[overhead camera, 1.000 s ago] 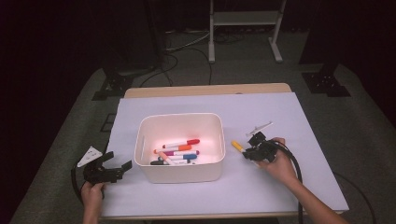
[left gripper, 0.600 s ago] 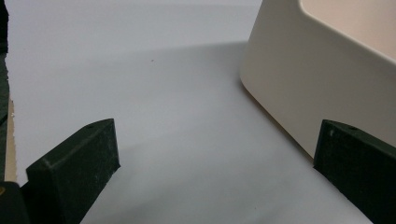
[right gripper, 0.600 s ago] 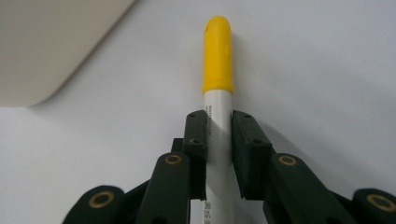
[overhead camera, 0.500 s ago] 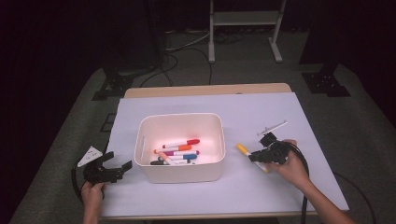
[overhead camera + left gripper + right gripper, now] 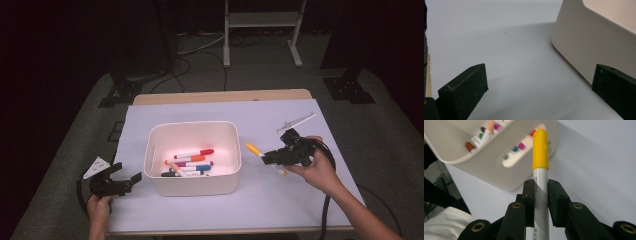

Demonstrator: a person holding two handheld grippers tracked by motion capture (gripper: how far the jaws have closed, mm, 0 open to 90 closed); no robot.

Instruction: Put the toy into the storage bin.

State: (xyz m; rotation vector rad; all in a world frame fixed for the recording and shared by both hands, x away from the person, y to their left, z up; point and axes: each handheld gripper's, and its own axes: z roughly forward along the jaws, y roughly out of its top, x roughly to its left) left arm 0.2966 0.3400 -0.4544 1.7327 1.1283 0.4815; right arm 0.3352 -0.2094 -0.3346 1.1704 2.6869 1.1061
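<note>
**Yellow pen held beside the bin**

A yellow-capped pen [image 5: 540, 177] is pinched tight by the right gripper [image 5: 274, 157], just right of the white bin [image 5: 192, 182], above the table. More pens [image 5: 189, 162] are seen lying in the bin. The left gripper [image 5: 125, 181] is held wide open with nothing in it, just left of the bin.

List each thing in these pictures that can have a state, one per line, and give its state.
Yellow-capped marker: capped, clamped in the right gripper, lifted off the table beside the bin.
Right gripper: fingers shut on the marker.
Left gripper: fingers open, nothing between them, left of the bin.
White bin: upright, open-topped, holding several capped markers.
</note>
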